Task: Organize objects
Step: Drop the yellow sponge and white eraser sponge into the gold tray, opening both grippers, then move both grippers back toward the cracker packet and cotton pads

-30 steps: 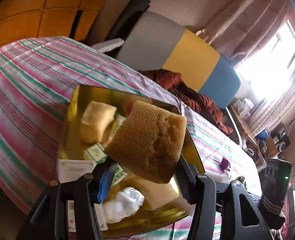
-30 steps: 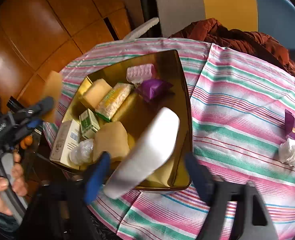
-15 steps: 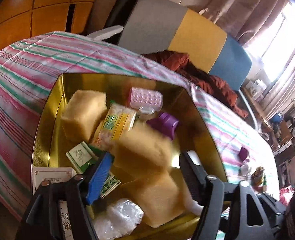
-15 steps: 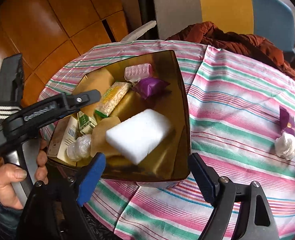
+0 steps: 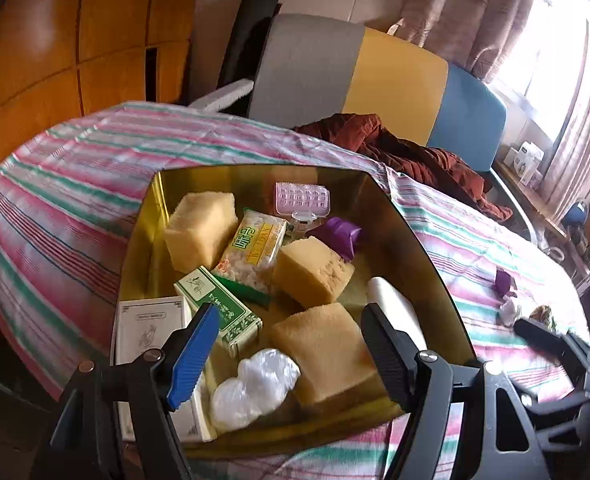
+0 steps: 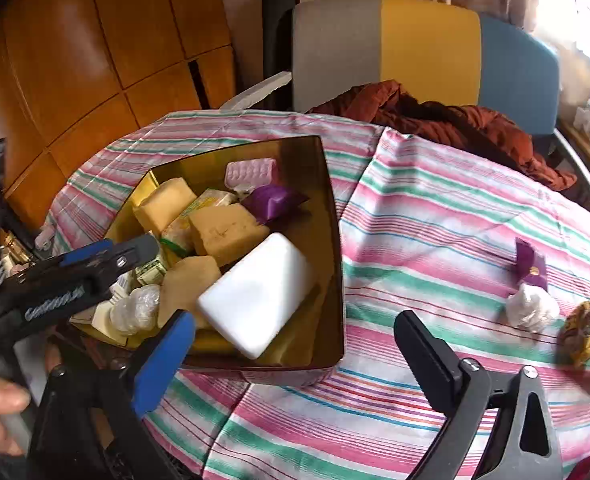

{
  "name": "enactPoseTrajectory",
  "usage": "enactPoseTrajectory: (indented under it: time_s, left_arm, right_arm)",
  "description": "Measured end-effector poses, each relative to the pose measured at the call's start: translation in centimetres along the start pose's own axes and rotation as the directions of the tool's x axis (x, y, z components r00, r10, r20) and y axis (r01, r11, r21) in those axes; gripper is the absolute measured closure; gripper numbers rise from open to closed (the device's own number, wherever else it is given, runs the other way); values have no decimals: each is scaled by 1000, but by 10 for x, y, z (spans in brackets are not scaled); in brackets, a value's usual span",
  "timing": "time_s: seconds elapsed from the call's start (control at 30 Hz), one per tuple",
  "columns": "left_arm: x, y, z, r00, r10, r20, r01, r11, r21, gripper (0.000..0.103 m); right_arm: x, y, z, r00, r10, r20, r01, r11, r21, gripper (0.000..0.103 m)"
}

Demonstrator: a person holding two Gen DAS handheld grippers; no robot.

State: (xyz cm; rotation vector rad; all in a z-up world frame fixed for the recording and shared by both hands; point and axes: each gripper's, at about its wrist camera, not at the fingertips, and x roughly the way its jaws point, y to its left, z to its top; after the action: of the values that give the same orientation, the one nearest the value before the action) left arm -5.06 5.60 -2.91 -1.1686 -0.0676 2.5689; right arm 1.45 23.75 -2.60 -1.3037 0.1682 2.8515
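A gold box [image 5: 415, 240] [image 6: 327, 184] stands on the striped tablecloth and holds several things. Three yellow sponges lie in it; the middle one [image 5: 313, 274] [image 6: 227, 232] rests on the pile. A white block [image 6: 259, 300] [image 5: 391, 304] leans against the box's right wall. My left gripper [image 5: 291, 356] is open and empty over the box's near end. My right gripper [image 6: 295, 356] is open and empty just in front of the box. A purple wrapper [image 6: 531, 264], a white wad [image 6: 531, 308] and a yellow-brown packet [image 6: 583, 332] lie on the cloth at the right.
The box also holds a snack pack [image 5: 255, 248], a green carton [image 5: 219, 308], a white carton [image 5: 151, 332], a pink case [image 5: 303, 200], a purple packet [image 5: 339, 236] and a plastic wad [image 5: 255, 384]. A chair [image 6: 423, 52] with a rust cloth [image 6: 447, 120] stands behind the table.
My left gripper opened and dropped the sponge onto the pile in the box. My right gripper let go of the white block, which now leans in the box. Both grippers pulled back.
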Motion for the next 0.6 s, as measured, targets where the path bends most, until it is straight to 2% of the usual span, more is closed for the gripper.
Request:
enactPoseTrajectory:
  time_s: [0.13, 0.6]
  left_arm:
    - [-12, -13, -5, 999, 43, 30, -45, 997, 66, 28]
    - [-21, -36, -17, 1000, 26, 14, -28, 991, 134, 28]
  right_arm:
    - [-7, -2, -1, 999, -44, 32, 45, 999, -9, 0]
    - [-22, -30, -10, 993, -105, 52, 103, 994, 46, 0]
